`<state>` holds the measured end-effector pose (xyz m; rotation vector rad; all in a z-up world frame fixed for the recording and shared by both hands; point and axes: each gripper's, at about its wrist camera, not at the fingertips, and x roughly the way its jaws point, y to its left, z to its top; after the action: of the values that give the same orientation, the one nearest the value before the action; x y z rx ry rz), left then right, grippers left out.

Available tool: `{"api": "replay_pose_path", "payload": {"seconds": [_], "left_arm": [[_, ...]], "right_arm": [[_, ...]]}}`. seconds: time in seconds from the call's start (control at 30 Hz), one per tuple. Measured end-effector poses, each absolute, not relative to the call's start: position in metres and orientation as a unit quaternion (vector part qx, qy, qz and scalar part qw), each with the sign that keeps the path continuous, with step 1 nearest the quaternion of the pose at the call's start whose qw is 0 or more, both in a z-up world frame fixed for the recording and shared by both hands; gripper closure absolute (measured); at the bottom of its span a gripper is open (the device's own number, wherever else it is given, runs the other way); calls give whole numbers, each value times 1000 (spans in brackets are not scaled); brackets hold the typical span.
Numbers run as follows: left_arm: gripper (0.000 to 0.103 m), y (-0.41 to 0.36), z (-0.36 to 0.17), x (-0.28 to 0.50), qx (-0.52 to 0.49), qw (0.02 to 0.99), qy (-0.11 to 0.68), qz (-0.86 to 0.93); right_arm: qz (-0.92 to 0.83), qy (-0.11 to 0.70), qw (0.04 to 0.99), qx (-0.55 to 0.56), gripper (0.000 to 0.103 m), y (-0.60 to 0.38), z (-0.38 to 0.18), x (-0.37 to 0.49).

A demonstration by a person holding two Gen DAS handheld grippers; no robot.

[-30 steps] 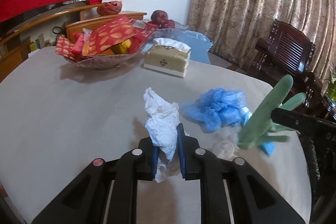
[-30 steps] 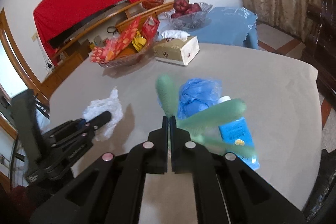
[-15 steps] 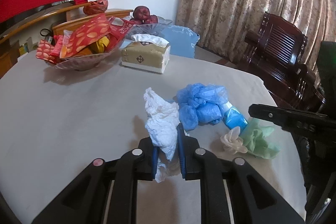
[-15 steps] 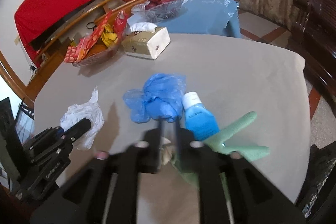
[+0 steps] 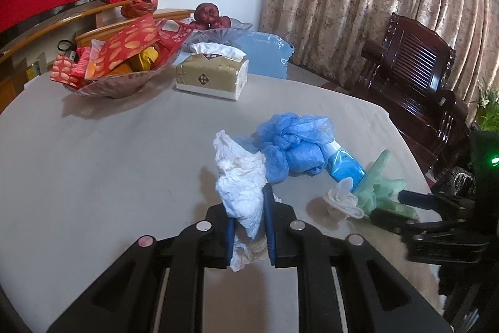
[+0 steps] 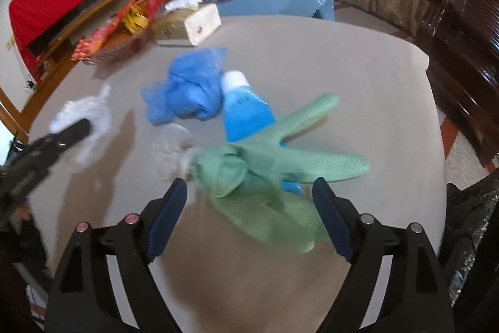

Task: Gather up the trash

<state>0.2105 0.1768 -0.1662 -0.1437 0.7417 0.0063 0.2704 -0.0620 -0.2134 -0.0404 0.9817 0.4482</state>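
Two grippers noted. Right gripper (image 6: pixel 249 208): jaws just opened wide, nothing pinched; crumpled green rubber glove (image 6: pixel 265 173) lies loose on table between them, fingers splayed away rightward. Left gripper (image 5: pixel 249 227) clamped on crumpled white tissue (image 5: pixel 241 183).

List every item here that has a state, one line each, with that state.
Left gripper: shut on the white tissue.
Right gripper: jaws just opened, the green glove lies loose between them.
Blue bottle: capped, lying flat.
Blue plastic bag: crumpled.
Tissue box: open, tissue sticking out.
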Motion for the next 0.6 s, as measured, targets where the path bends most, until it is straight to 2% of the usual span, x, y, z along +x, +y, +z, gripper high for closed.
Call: {"api": "replay_pose_path", "payload": {"seconds": [0.13, 0.2, 0.27, 0.37, 0.6], "left_arm": [[87, 176, -166, 211, -69, 929, 362, 3], [87, 175, -165, 210, -68, 930, 362, 3], [87, 173, -164, 210, -67, 930, 362, 3], [87, 169, -160, 208, -64, 931, 359, 1], [87, 158, -153, 201, -60, 933, 354, -11]], "right_arm": [[209, 456, 865, -25, 34, -62, -219, 268], [211, 455, 865, -27, 51, -63, -218, 264], [213, 454, 865, -32, 61, -65, -217, 260], [222, 461, 859, -17, 87, -71, -211, 254], [236, 434, 869, -20, 90, -85, -181, 229]]}}
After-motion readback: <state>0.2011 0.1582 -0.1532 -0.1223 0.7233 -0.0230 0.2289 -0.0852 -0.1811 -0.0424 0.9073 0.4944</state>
